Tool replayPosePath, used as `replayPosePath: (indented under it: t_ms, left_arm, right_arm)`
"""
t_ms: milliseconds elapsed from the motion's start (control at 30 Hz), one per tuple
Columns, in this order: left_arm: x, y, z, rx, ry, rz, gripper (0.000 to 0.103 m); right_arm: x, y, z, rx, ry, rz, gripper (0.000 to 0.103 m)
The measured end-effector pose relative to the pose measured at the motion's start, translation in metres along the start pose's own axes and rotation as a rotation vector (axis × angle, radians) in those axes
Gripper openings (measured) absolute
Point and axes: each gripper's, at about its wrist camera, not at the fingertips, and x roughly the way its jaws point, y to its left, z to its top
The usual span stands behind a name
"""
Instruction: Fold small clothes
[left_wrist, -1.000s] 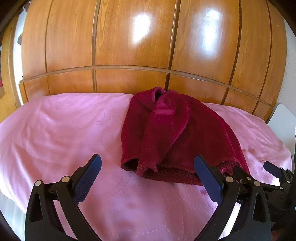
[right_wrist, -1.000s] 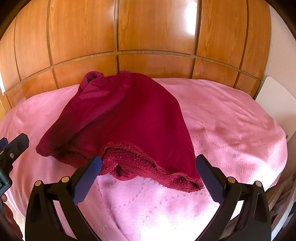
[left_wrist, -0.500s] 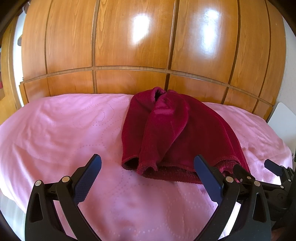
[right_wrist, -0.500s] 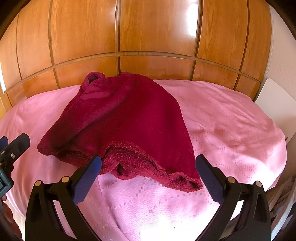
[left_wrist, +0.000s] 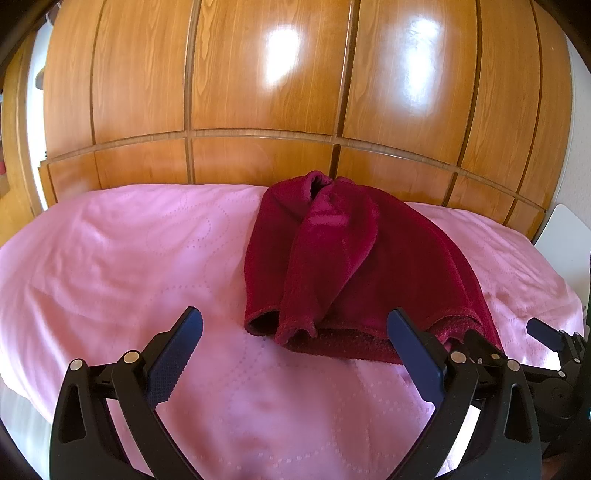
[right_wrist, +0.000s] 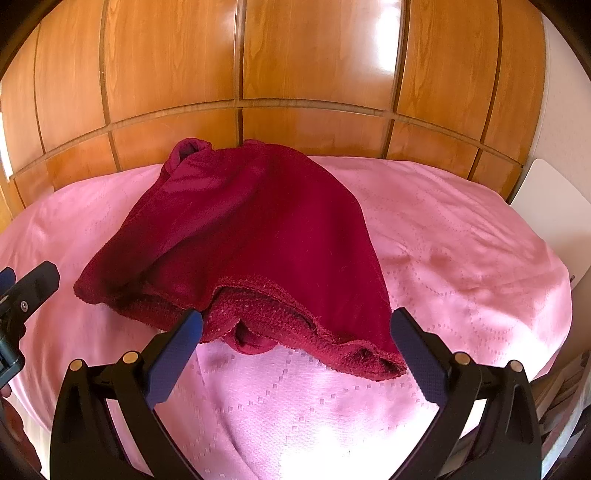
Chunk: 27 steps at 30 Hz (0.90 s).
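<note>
Setting: pink bedspread (right_wrist: 461, 236) on a bed, glossy wooden panelling (left_wrist: 258, 92) behind.
Garment: dark red fleece top (right_wrist: 258, 229) lies mid-bed, sleeves already laid in over the body, collar toward the panelling, hem toward both tools.
Long axis: runs from hem to collar, straight away from the fingers.
Right gripper (right_wrist: 295, 341): spread wide, holding nothing; the hem's right half lies just ahead between its fingers. It looks the nearer tool.
Left gripper (left_wrist: 293, 339): also wide apart and empty; the hem's left corner and a cuff lie just ahead of it.
Next move, likely: pinch both hem corners and carry them toward the collar.
</note>
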Motion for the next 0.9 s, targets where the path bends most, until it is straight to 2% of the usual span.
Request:
replayPosePath:
  t_ms: [900]
  left_arm:
    - [-0.0021,0.0023,-0.0009,-0.005,0.007,0.000,0.099]
  right_arm:
    - [0.0000,0.0009,0.0000,-0.001,0.001,0.001,0.101]
